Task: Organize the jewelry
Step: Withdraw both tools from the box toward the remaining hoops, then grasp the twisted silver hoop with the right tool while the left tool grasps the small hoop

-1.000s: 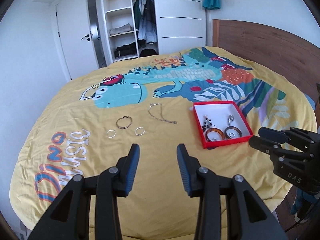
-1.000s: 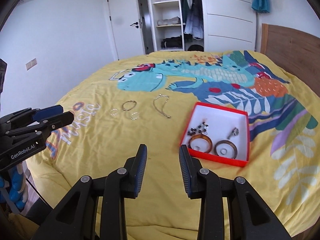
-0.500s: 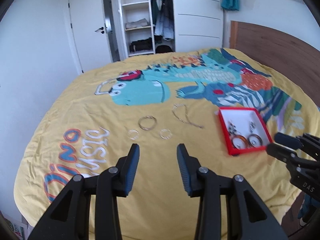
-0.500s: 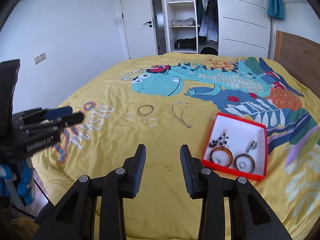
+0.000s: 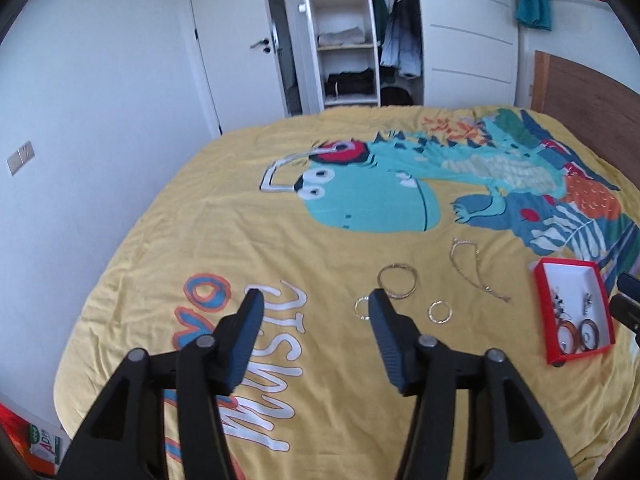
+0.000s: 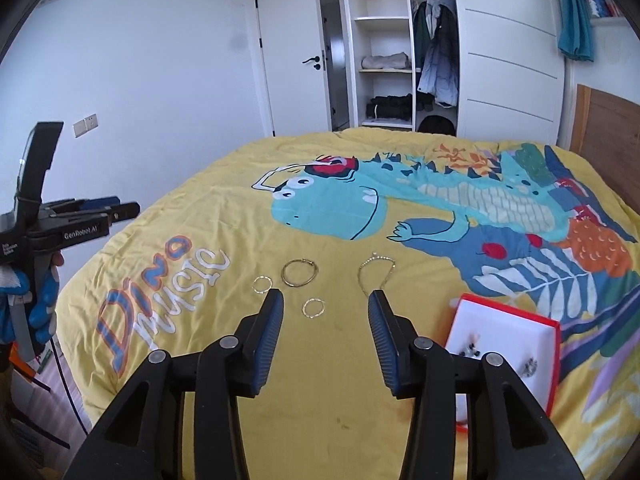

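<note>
**Two wrist fisheye views over the bed**

Left wrist view: looks forward and down along the left hand-held gripper (image 5: pixel 316 300) from the near edge of the bed (image 5: pixel 248 240), toward the wardrobe (image 5: pixel 348 36). Right wrist view: same heading, set just to the right, along the right hand-held gripper (image 6: pixel 326 300). Both share the large ring (image 5: pixel 397 281) (image 6: pixel 300 273), the red box (image 5: pixel 541 304) (image 6: pixel 554 360) and the door (image 5: pixel 232 48) (image 6: pixel 296 52).

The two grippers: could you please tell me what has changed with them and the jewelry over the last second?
Both grippers swung leftward: the red box slid toward each view's right edge. Their jaws opened wider, left gripper and right gripper alike. Nothing was taken or released. The large ring, two small rings and chain lie unmoved on the bedspread.
</note>
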`<state>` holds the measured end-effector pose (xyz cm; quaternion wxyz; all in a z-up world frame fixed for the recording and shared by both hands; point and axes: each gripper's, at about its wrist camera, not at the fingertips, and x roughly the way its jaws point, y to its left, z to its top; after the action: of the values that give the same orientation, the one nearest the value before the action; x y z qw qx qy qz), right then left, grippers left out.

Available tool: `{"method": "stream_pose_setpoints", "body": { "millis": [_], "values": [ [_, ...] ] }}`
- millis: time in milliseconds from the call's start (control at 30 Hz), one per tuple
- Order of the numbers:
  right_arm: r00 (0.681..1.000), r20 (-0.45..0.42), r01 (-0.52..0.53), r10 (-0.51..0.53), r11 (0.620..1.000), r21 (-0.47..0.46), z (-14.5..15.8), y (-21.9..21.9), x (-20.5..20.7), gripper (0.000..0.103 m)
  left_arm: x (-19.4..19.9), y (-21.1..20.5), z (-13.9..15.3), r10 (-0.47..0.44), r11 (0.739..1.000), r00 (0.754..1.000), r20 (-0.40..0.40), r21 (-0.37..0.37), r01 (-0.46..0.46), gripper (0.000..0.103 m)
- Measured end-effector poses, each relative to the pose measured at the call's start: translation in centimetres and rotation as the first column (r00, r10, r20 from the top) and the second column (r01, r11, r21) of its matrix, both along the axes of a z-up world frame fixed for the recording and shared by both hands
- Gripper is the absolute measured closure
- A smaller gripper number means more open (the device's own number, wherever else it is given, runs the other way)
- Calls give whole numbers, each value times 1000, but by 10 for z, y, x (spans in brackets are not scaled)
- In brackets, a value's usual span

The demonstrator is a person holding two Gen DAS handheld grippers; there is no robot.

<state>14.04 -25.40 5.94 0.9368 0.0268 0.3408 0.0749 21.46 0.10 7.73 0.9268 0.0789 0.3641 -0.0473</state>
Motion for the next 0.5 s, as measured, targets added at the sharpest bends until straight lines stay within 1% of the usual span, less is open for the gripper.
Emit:
{"method": "stream_pose_setpoints", "body": {
  "millis": [33,100,233,367,500],
  "values": [
    [1000,-14,-4,4,1000,4,-9,1,9,55,5,-1,-10,-3,1000,1000,-18,-6,3,50],
    [999,-44,-10,10,1000,13,-27,5,23,55,21,-5,-41,-11,1000,998,-68,-20,9,50],
    [992,-120,-27,30,999,26,-78,11,54,53,49,-18,-103,-14,999,986,-163,-40,7,50],
    [983,-177,-34,41,999,43,-124,14,80,51,73,-31,-153,-16,999,976,-217,-34,9,50],
    [974,-221,-38,48,998,48,-164,18,101,51,92,-40,-188,-19,999,969,-247,-41,9,50]
  ]
}}
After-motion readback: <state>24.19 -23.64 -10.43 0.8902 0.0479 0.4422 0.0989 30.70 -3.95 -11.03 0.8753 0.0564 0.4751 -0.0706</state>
